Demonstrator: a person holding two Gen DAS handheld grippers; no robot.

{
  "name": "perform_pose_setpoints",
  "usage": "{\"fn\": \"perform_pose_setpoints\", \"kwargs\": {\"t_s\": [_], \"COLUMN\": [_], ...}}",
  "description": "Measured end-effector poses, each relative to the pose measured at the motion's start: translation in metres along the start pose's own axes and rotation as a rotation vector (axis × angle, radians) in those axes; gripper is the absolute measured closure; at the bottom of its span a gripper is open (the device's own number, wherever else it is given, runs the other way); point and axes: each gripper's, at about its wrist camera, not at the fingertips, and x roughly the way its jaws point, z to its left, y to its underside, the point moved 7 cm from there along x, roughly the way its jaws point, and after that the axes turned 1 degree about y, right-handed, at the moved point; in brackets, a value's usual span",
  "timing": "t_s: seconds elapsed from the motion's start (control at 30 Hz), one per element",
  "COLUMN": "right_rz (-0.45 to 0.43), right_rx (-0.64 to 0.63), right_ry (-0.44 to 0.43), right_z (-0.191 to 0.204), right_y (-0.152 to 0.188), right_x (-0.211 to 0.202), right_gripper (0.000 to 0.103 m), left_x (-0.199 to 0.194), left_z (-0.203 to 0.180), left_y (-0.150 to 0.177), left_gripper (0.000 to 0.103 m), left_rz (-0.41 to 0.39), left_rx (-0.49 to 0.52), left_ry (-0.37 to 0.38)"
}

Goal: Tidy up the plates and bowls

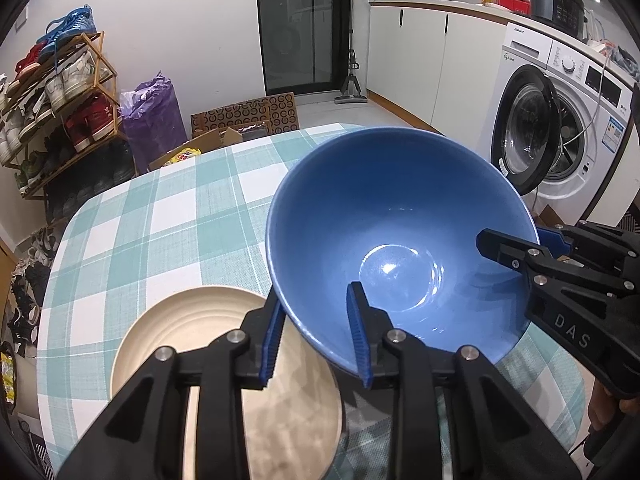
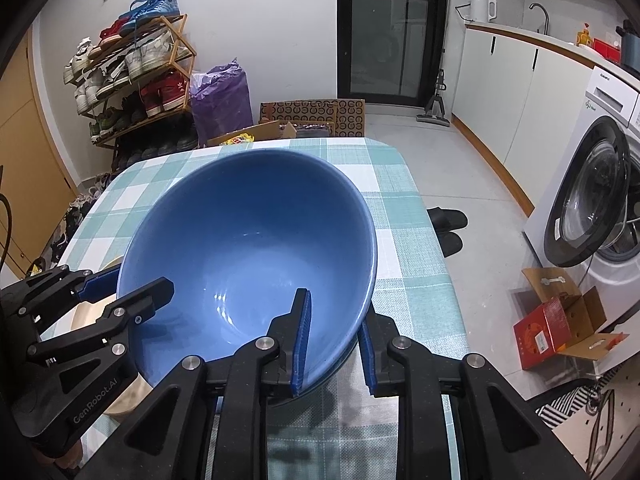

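Blue bowl (image 1: pixel 400 216), glossy ceramic, deep and round with a smooth glazed inside, sits tilted above the near right part of a table (image 1: pixel 160 216) covered in a woven teal-and-white checked cloth. Both black tongs with ribbed blue pads pinch its thin rim: the left gripper (image 1: pixel 316 336) at the near edge, one finger inside and one outside, and the right gripper (image 2: pixel 334 340) at the right edge likewise. A cream plate (image 1: pixel 192 320) with concentric ridges lies flat at the table's near left edge, just beside the bowl.
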Motion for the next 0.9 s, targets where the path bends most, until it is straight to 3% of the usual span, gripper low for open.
{"fn": "perform_pose_setpoints", "kwargs": {"t_s": [0.17, 0.6, 0.9], "right_rz": [0.009, 0.011, 0.001], "right_rx": [-0.008, -0.031, -0.072], "right_ry": [-0.005, 0.009, 0.01], "right_z": [0.001, 0.005, 0.008], "right_y": [0.001, 0.002, 0.002], "right_x": [0.003, 0.011, 0.008], "right_gripper": [0.081, 0.081, 0.075], "left_x": [0.007, 0.009, 0.009], "left_z": [0.004, 0.005, 0.006], "left_y": [0.007, 0.008, 0.007], "left_gripper": [0.073, 0.071, 0.068], "left_rz": [0.033, 0.025, 0.024], "left_rx": [-0.012, 0.007, 0.012], "left_ry": [0.011, 0.008, 0.011]}}
